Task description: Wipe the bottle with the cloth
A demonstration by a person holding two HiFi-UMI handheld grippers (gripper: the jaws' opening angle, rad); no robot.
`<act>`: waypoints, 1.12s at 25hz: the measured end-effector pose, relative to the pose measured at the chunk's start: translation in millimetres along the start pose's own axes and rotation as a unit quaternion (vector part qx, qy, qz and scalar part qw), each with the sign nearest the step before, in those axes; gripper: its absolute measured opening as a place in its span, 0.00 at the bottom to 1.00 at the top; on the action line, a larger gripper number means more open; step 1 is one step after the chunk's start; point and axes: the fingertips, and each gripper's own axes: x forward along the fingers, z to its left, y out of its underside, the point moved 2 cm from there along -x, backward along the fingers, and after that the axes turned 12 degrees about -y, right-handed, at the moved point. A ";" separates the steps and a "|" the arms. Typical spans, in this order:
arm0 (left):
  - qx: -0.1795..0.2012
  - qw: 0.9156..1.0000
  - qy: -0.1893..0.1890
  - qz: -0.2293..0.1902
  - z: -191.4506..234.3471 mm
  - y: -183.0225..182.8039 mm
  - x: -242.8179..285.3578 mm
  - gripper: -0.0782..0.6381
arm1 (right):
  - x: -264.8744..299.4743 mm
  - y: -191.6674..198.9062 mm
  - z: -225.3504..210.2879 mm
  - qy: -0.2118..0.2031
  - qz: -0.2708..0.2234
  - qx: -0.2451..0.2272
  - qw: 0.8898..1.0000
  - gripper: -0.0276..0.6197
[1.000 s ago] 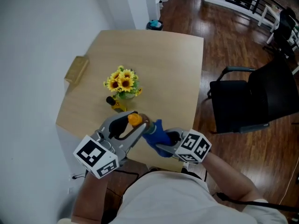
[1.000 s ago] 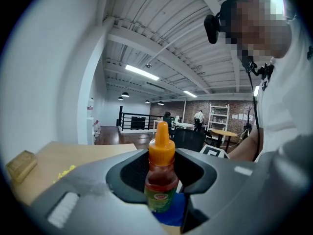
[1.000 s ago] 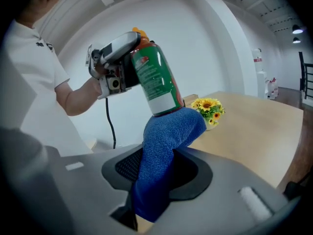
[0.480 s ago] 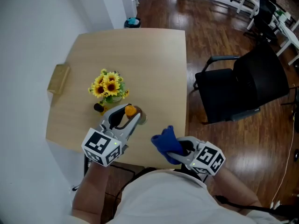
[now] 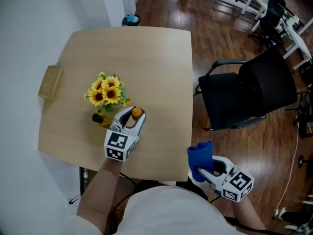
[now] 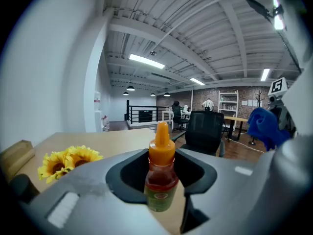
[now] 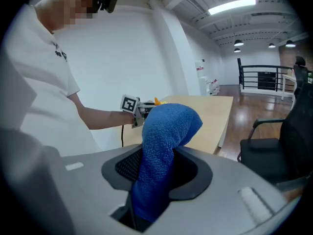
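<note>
A small bottle (image 6: pixel 160 174) with an orange nozzle cap and reddish contents stands upright between the jaws of my left gripper (image 5: pixel 133 118), which is shut on it above the wooden table (image 5: pixel 161 62). The bottle's orange cap (image 5: pixel 137 112) shows in the head view. My right gripper (image 5: pixel 205 166) is shut on a blue cloth (image 7: pixel 161 151) and hangs off the table's near right corner, well apart from the bottle. The cloth (image 5: pixel 200 157) bulges up out of the jaws.
A vase of sunflowers (image 5: pixel 106 93) stands just left of the bottle, with a dark small bottle (image 5: pixel 97 118) beside it. A wooden block (image 5: pixel 50 82) lies at the table's left edge. A black office chair (image 5: pixel 249 94) stands right of the table.
The right gripper has drawn the cloth away from the bottle, to the right and off the table's edge. The left gripper has kept hold of the bottle and turned more upright.
</note>
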 end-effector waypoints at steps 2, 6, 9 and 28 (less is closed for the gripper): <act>-0.006 1.000 -0.018 0.008 8.7 15.7 13.4 0.34 | -3.6 3.9 -2.0 0.013 -0.002 0.010 1.000 0.28; -0.018 0.999 -0.046 0.018 20.7 36.8 28.5 0.34 | -3.5 7.6 -5.3 0.025 -0.002 0.021 0.999 0.28; -0.027 0.998 -0.051 0.018 19.5 44.3 35.3 0.34 | -2.5 4.3 -9.9 0.026 0.001 0.020 0.999 0.28; -0.006 0.988 -0.149 0.034 2.4 41.5 -9.4 0.45 | -31.4 -7.3 -52.3 -0.068 0.008 -0.045 0.997 0.28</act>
